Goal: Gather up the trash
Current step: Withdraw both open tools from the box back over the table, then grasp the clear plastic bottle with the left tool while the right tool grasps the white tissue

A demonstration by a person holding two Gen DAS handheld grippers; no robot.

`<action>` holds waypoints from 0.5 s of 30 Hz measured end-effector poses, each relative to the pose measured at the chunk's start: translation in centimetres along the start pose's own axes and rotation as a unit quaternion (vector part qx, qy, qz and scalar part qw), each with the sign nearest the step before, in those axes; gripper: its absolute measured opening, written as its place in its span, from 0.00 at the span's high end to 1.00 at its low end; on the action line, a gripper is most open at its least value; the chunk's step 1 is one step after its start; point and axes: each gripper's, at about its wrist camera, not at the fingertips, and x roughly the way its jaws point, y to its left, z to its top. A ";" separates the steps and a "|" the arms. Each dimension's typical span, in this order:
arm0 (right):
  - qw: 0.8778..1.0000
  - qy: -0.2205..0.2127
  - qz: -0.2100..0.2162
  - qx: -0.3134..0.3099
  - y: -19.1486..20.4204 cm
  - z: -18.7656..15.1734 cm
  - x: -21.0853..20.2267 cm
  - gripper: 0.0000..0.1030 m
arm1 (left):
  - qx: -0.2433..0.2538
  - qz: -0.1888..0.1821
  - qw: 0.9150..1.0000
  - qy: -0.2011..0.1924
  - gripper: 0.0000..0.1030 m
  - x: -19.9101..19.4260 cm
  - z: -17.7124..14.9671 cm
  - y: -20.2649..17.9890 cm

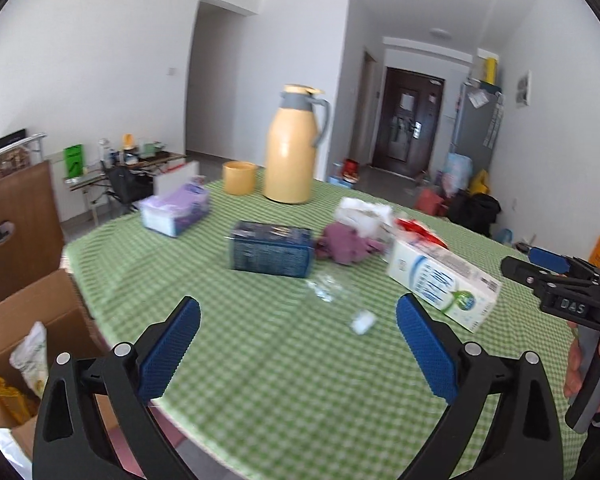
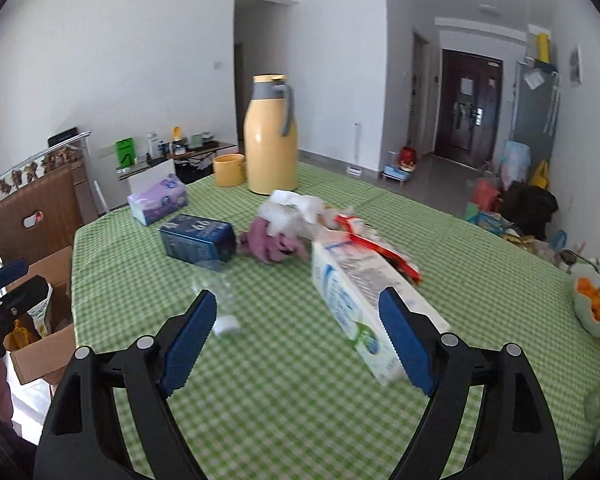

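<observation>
Flask behind carton, bottle

There are two tongs: the left tongs and the right tongs. Each one has two blue pads.

On the bench with the green checked cloth there is:
- one tall yellow jug
- one small yellow cup
- one purple tissue pack
- one dark blue box
- one white milk carton
- one purple rag
- one lump of white crumpled paper
- one red wrapper
- one clear squashed bottle with a white cap
- one bowl of orange snacks

Beside the bench there is one open cardboard box with some bags inside; how many is hard to tell.
</observation>
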 end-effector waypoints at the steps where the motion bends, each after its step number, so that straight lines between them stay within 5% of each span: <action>1: 1.000 0.004 -0.010 0.008 -1.2 -0.5 -0.2 0.22 | 0.005 -0.006 1.000 0.008 0.07 1.2 -0.1 -1.3; 7: 0.998 0.015 -0.040 0.042 -6.2 -1.8 -0.3 0.22 | -0.005 -0.011 0.997 0.082 0.07 10.8 -0.9 -4.5; 15: 0.998 0.025 -0.038 0.035 -8.2 0.3 1.8 0.22 | -0.018 0.068 0.981 0.183 0.07 22.6 -1.9 -6.8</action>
